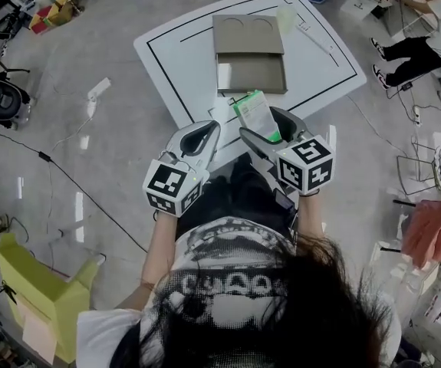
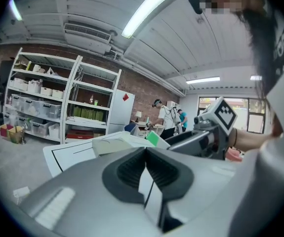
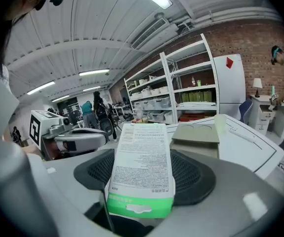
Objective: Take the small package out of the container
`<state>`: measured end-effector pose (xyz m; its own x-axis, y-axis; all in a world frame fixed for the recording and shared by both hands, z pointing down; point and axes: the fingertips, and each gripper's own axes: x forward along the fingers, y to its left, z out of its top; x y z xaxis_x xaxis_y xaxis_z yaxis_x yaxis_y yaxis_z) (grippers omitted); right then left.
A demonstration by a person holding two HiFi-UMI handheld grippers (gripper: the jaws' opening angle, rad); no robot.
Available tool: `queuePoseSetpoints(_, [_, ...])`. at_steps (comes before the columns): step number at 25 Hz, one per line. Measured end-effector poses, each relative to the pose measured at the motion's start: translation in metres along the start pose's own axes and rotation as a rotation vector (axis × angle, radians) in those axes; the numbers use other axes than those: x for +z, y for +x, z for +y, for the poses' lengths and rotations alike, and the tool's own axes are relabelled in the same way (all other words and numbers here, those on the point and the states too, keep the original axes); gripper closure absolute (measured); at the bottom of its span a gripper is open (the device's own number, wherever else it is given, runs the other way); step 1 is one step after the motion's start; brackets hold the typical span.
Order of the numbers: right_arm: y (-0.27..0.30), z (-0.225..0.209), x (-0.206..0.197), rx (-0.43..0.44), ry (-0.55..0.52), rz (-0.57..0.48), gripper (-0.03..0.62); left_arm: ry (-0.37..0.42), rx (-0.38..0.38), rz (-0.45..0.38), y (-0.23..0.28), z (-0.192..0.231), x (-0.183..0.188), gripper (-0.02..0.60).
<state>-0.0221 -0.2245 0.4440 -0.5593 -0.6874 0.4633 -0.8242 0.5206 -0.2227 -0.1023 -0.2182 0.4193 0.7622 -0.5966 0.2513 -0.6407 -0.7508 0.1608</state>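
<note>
A white counter (image 1: 329,58) is standing on the grey floor (image 1: 128,129). Left of the counter a black cable (image 1: 74,186) is trailing across the floor and a yellow bin (image 1: 40,286) is sitting. Right of the counter a person (image 1: 406,50) is sitting; shelving (image 2: 43,102) is standing beyond it.

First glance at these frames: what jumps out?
The small package, white with small print and a green end, is clamped in the right gripper, held up close to the person and clear of the table. Beyond it the tan container sits open on the white table with black lines. The left gripper is beside the right one, jaws together on nothing.
</note>
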Motion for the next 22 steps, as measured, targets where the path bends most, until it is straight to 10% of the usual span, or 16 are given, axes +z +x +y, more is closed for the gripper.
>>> queuePoseSetpoints(22, [-0.076, 0.007, -0.039, 0.054, -0.006, -0.006, 0.233, 0.010, 0.058, -0.026, -0.013, -0.086, 0.001, 0.581])
